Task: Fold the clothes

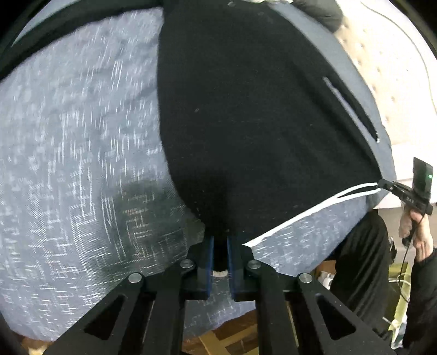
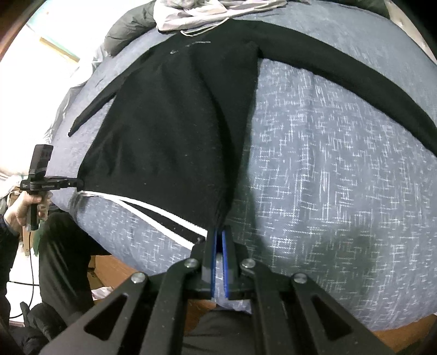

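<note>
While both tongs point(image 1: 220, 245) point(image 2: 218, 240) pinch its white-striped hem, black knit sweater point(image 1: 259, 123), speckled grey-blue bedspread point(image 1: 82, 163).

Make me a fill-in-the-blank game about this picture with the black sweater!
1. The black sweater lies spread on a blue-grey ____.
2. Its bottom hem has stripes coloured ____.
3. The left gripper and right gripper each pinch a bottom ____ of the sweater.
4. Beyond the sweater's collar lies a heap of pale ____.

Missing words: bedspread; white; corner; clothes
</note>
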`<state>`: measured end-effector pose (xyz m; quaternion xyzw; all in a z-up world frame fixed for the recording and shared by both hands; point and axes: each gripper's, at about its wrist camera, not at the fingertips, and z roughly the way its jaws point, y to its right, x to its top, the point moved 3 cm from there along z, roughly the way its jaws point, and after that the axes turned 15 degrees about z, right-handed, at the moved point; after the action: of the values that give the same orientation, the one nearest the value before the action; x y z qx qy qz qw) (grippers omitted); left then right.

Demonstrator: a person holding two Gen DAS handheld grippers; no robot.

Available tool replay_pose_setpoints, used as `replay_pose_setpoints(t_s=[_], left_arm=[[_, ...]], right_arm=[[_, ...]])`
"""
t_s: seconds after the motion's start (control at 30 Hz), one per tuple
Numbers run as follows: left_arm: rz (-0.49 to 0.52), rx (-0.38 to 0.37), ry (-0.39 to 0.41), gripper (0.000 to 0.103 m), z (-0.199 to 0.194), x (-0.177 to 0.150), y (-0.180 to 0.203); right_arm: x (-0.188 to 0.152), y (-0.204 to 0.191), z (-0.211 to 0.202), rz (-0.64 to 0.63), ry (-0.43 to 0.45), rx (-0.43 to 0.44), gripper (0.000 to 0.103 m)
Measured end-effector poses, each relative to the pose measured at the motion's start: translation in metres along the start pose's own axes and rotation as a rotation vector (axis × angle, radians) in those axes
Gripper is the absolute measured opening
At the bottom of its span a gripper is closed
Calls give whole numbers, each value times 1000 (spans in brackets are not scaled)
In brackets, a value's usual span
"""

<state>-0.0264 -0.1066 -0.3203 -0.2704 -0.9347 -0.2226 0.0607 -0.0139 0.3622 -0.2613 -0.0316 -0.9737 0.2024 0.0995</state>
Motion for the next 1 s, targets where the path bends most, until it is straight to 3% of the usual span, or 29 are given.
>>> replay_pose_setpoints(t_s=[0.3, 0.47, 0.6, 0.73, 0.77, 0.83, 0.87, 1.0], left_arm=[[121, 27, 24, 7, -66, -10, 26], [33, 29, -19, 7, -46, -25, 1], [-24, 5, -60, 8, -26, -30, -10], [-37, -5, -38, 13, -39, -26, -13], [-45, 3, -26, 18, -44, -23, -16], [-60, 1, 3, 35, -51, -15, -20], [-70, 1, 12, 44, -52, -10, -22], [-92, 7, 2, 45, -40, -3, -27]], right_arm=[[-12, -6, 4, -70, -40, -47, 3], [-25, -6, 24, -75, -115, -47, 3], [-25, 0, 16, -57, -131, -48, 4], [-14, 10, -2, 6, -107, 7, 5], [-8, 13, -8, 32, -84, 27, 9], [2, 17, -10, 86, -57, 53, 28], [7, 19, -7, 120, -54, 65, 42], [15, 18, 23, 197, -109, 88, 45]])
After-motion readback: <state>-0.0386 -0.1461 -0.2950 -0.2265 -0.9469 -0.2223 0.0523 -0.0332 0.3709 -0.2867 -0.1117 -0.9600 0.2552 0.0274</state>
